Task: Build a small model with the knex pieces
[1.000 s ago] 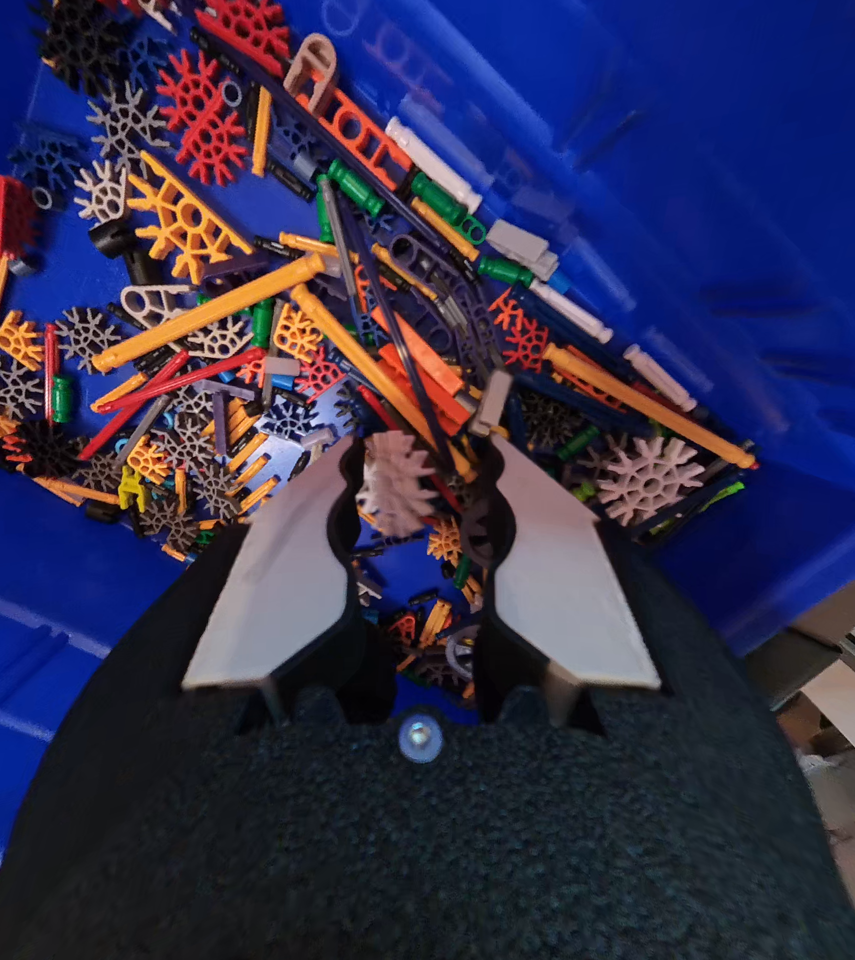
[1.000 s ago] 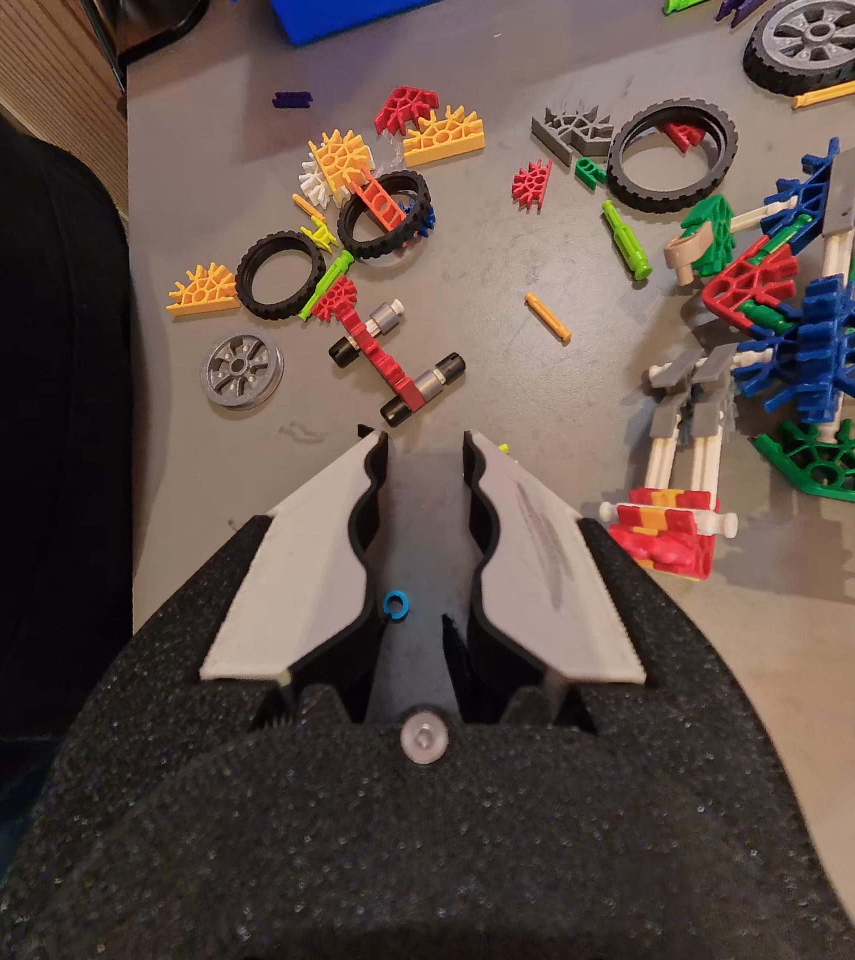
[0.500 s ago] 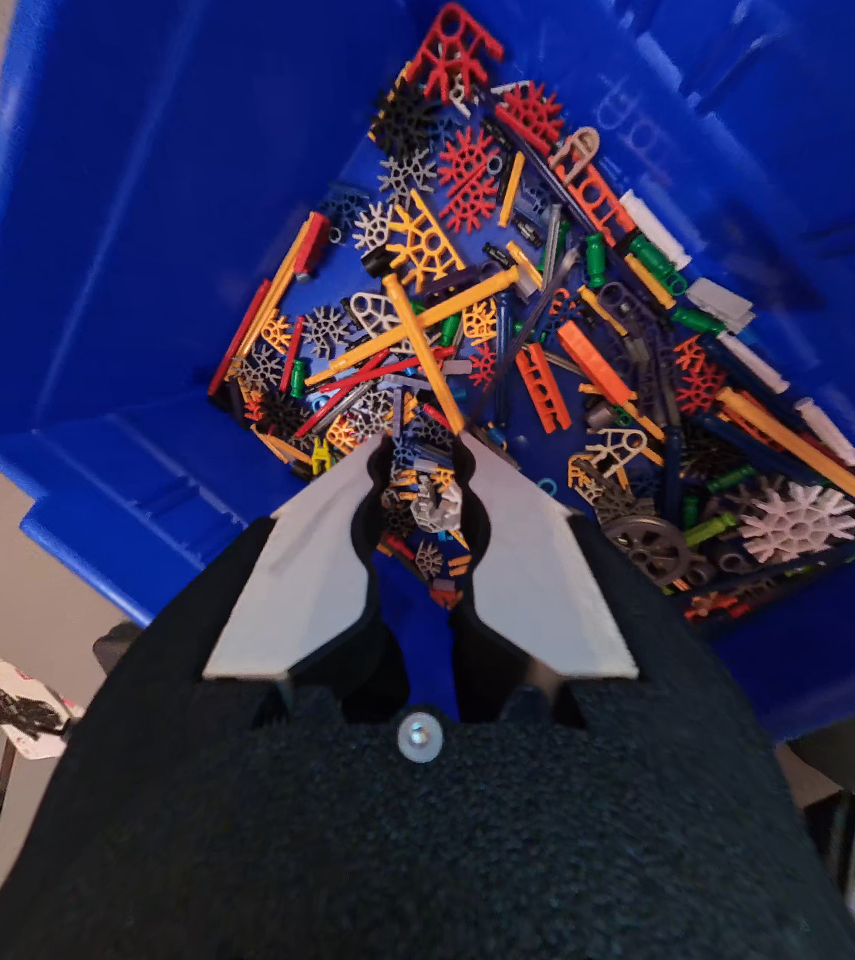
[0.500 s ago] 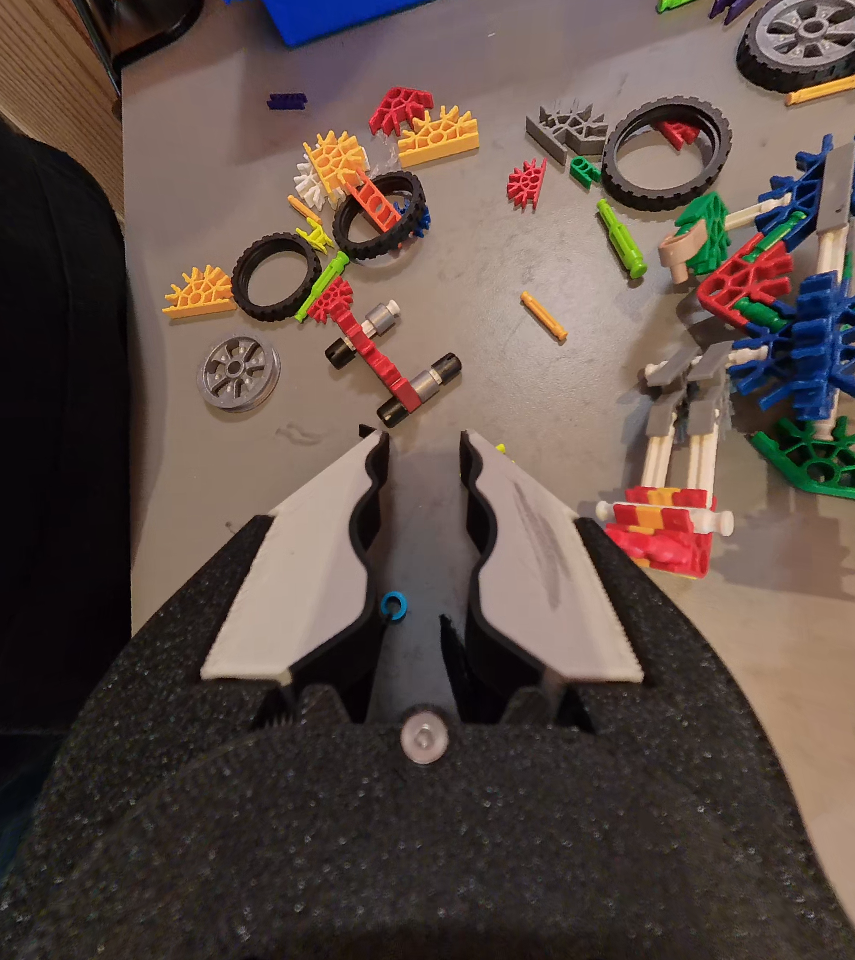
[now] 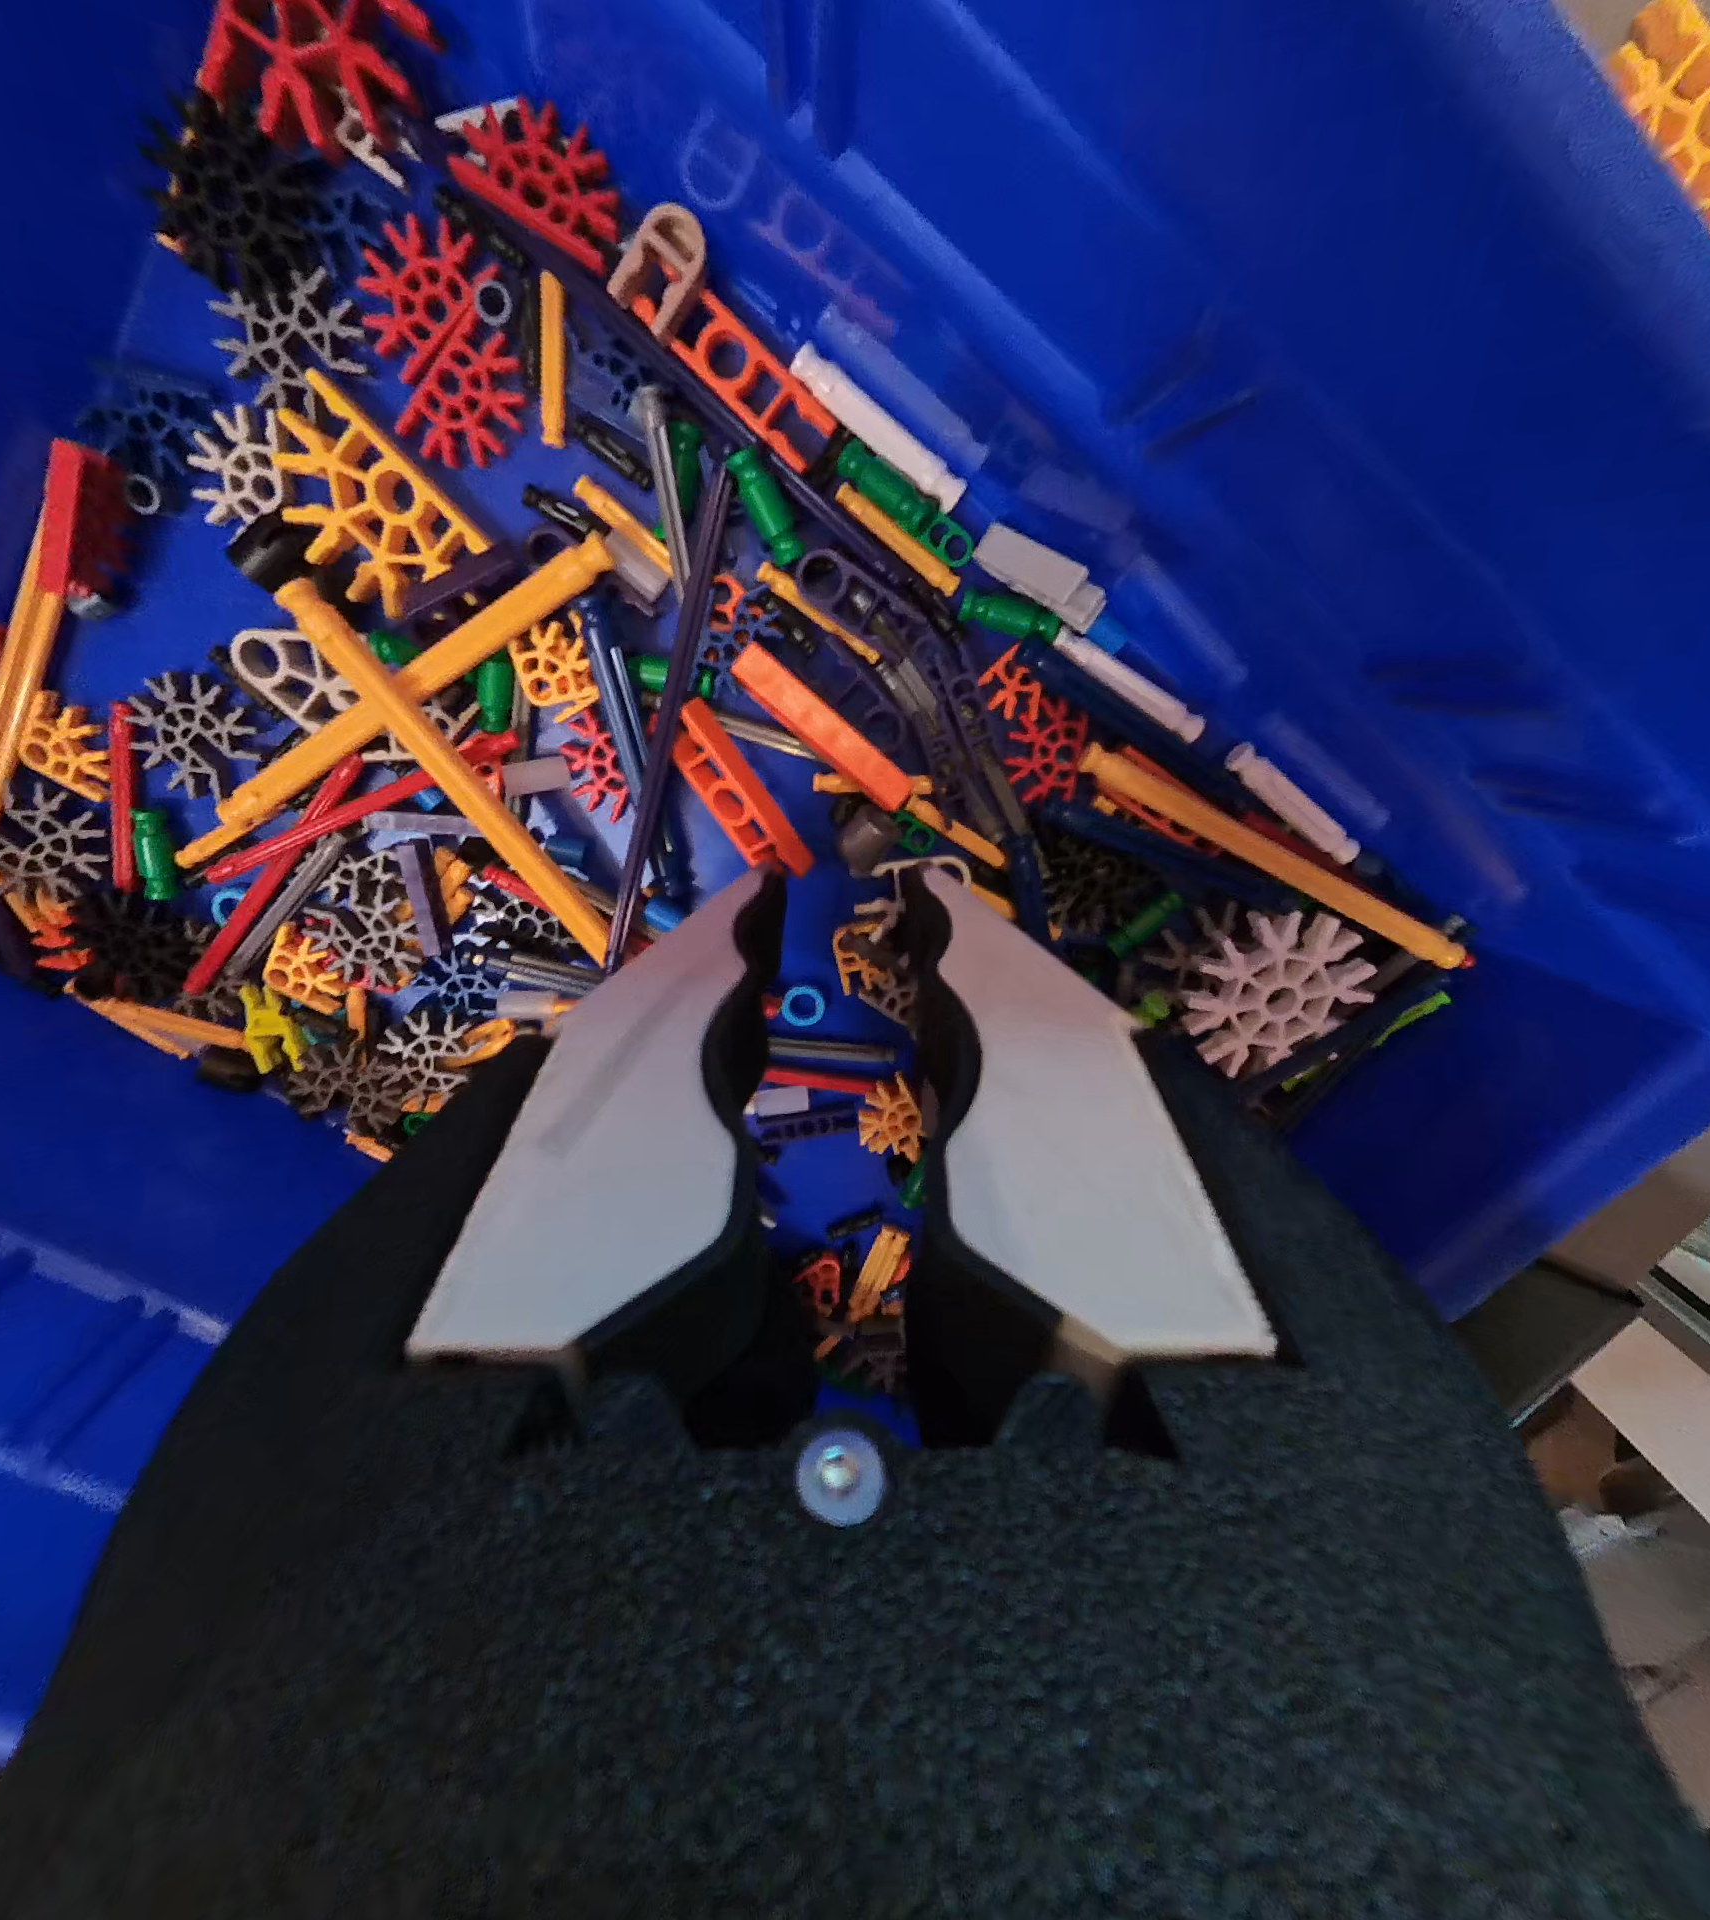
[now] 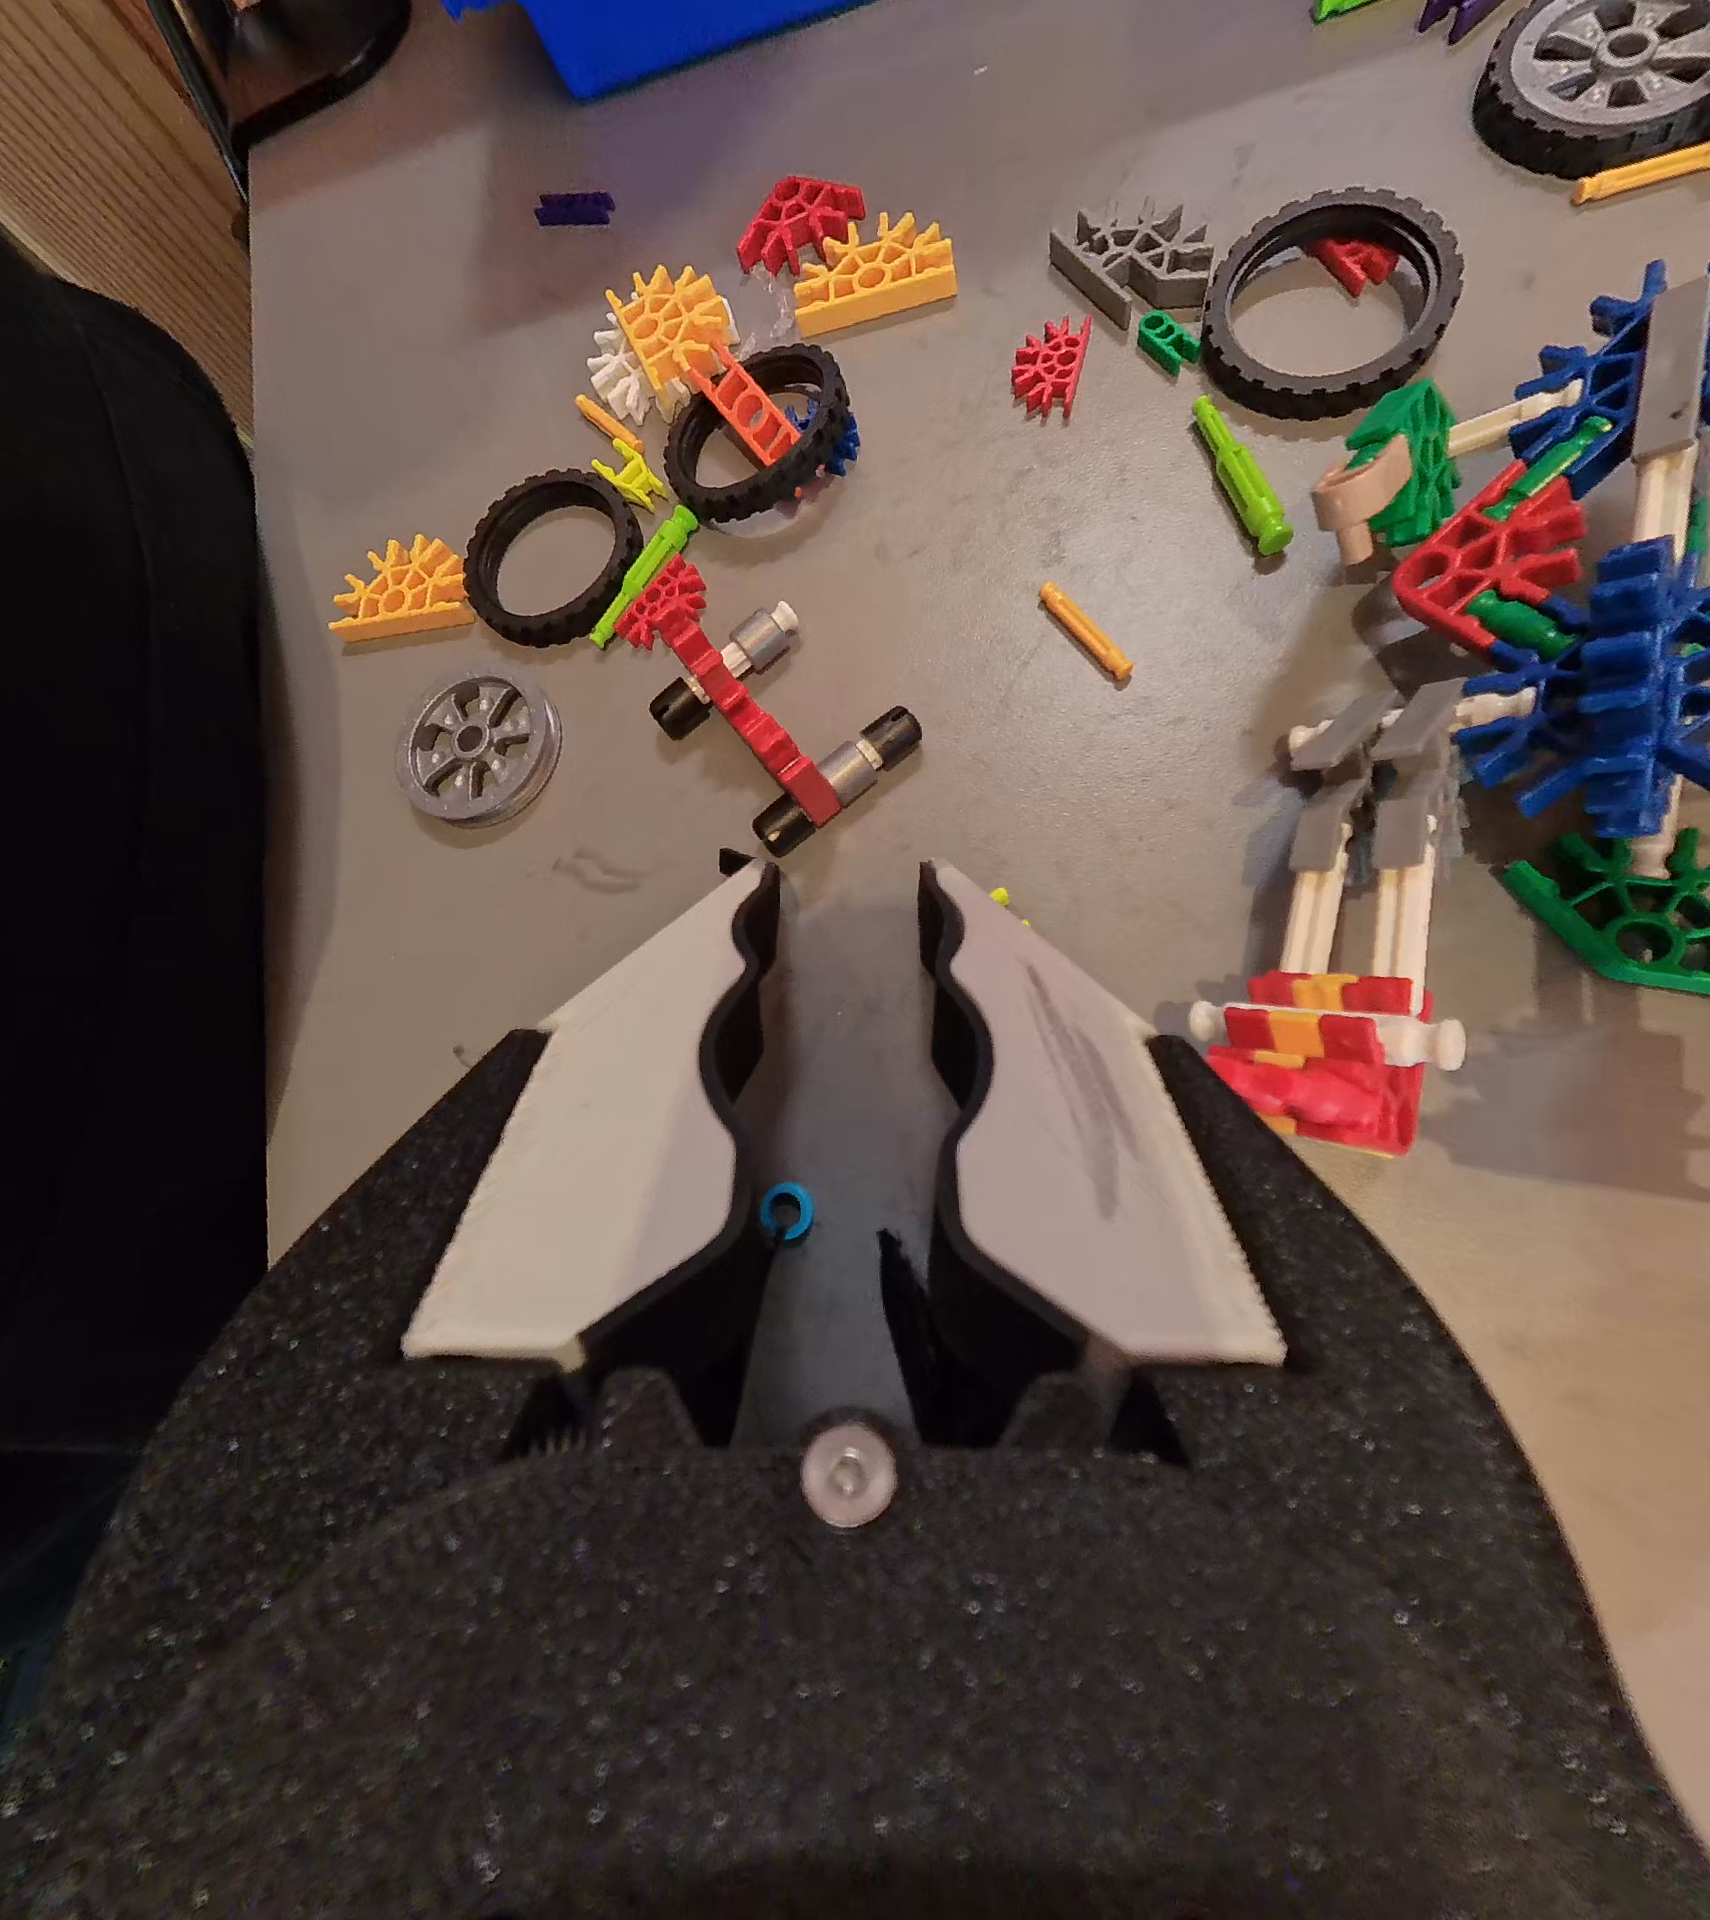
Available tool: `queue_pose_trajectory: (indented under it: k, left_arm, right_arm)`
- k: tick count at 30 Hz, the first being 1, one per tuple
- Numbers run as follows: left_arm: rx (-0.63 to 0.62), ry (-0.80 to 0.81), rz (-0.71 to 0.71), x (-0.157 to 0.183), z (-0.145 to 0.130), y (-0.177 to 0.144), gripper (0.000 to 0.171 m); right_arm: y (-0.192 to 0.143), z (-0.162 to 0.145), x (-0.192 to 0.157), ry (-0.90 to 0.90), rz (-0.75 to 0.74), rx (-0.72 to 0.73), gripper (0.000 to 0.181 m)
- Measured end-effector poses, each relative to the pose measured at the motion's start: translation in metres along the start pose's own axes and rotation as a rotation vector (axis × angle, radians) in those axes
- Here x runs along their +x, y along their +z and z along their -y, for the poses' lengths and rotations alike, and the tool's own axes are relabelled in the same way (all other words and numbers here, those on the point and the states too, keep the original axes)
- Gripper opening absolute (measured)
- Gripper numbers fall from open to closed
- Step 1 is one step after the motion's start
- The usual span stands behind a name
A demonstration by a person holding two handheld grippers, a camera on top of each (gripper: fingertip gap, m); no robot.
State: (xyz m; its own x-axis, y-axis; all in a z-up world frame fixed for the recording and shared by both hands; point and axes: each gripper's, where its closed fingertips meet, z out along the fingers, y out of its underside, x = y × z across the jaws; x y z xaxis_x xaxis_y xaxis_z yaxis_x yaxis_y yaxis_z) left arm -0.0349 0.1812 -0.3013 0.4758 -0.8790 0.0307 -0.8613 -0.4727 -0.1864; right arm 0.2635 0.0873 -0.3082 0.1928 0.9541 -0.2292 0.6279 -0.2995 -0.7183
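My left gripper (image 5: 843, 888) hangs inside a blue bin (image 5: 1350, 520) over a heap of plastic construction-toy pieces. Its jaws stand slightly apart with nothing gripped. Just past the tips lie an orange strip (image 5: 737, 790), crossed yellow rods (image 5: 446, 769) and a small blue ring (image 5: 804, 1003). A white snowflake connector (image 5: 1277, 992) lies to the right. My right gripper (image 6: 849, 883) is open and empty, low over a grey table (image 6: 934, 520). Nearest ahead is a red strip with black and silver cylinders (image 6: 778, 717). A tiny blue ring (image 6: 785, 1210) shows between its fingers.
On the table lie black tyres (image 6: 552, 556) (image 6: 1334, 301), a grey wheel hub (image 6: 477, 743), yellow and red connectors (image 6: 872, 275) and an orange rod (image 6: 1085, 644). A built blue, green and red model (image 6: 1640, 707) stands at right. A dark mass (image 6: 51, 831) fills the left. About 30 cm separates my left fingertips from my right. Between my left fingertips and the white snowflake connector (image 5: 1277, 992) there is roughly 8 cm.
A second ago my left fingers stood wider around a white connector. The gripper then rose away from the pile and has come back down close to it, empty. The right gripper barely moved.
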Motion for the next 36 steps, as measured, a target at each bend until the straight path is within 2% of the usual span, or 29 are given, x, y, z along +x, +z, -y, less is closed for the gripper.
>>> queue_pose_trajectory:
  k: [4, 7, 11, 14, 17, 19, 23, 28, 32, 36]
  left_arm:
    - [0.016, -0.003, -0.017, 0.000, 0.004, 0.003, 0.020]
    - [0.012, 0.007, -0.008, -0.002, 0.004, 0.005, 0.013]
    - [-0.062, -0.008, 0.135, -0.026, -0.009, -0.003, 0.014]
    - [-0.024, -0.042, 0.077, -0.018, -0.010, -0.018, 0.025]
    - [-0.085, -0.047, -0.029, 0.003, -0.026, -0.023, 0.039]
    - [-0.123, -0.029, -0.084, 0.016, -0.035, -0.020, 0.045]
    - [-0.172, 0.016, -0.081, 0.021, -0.047, -0.007, 0.055]
    - [-0.127, 0.027, 0.110, -0.015, -0.036, -0.008, 0.038]
    - [-0.076, 0.001, 0.326, -0.058, -0.024, -0.024, 0.038]
    - [-0.040, -0.038, 0.275, -0.055, -0.023, -0.039, 0.037]
  right_arm:
    - [0.000, 0.000, 0.000, -0.004, -0.005, 0.000, 0.027]
    - [0.000, 0.000, 0.000, -0.005, -0.006, 0.000, 0.027]
    - [0.000, 0.000, 0.000, -0.003, -0.004, 0.000, 0.027]
    - [0.000, 0.000, 0.000, -0.003, -0.005, 0.000, 0.027]
    - [0.000, 0.000, 0.000, 0.001, -0.002, 0.001, 0.027]
    - [0.000, 0.000, 0.000, 0.003, 0.000, 0.001, 0.027]
    - [0.000, 0.000, 0.000, 0.004, 0.001, 0.001, 0.027]
    - [0.000, 0.000, 0.001, 0.004, -0.001, 0.000, 0.027]
    - [0.000, 0.000, 0.001, 0.003, -0.003, 0.000, 0.026]
    - [0.000, 0.000, 0.001, 0.002, -0.005, 0.000, 0.026]
